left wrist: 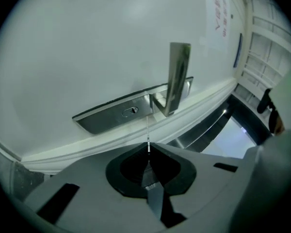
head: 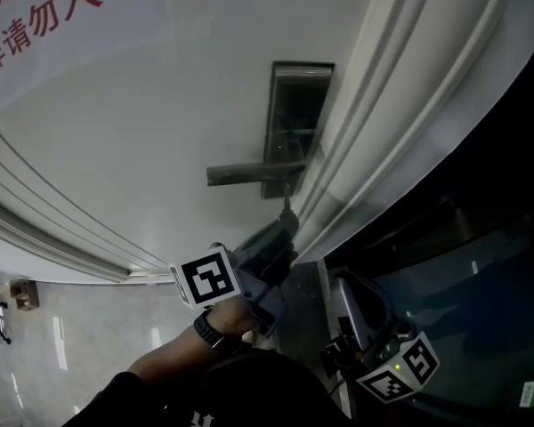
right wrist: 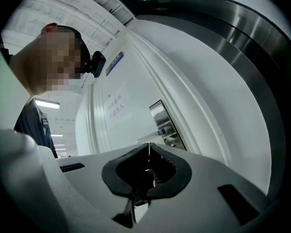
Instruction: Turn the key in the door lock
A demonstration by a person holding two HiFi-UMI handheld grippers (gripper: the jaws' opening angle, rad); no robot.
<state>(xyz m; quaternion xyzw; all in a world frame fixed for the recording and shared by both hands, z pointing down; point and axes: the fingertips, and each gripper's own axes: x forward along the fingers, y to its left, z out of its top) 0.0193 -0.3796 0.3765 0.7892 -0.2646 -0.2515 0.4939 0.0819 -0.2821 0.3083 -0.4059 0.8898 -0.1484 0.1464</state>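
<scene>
Left tool (head: 287,215): pointing far, jaws pressing together on a thin key (left wrist: 148,130). Left hand (head: 238,315): gripping the tool from behind, forearm angling in from near left. Right tool (head: 352,297): hanging near right, jaws sitting together, holding nothing.

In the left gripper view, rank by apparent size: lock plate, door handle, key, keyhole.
1. lock plate, longest.
2. door handle, though it juts toward the camera.
3. Unranked: the key, an edge-on sliver in the shut left gripper, is longer but thinner than the keyhole.
</scene>
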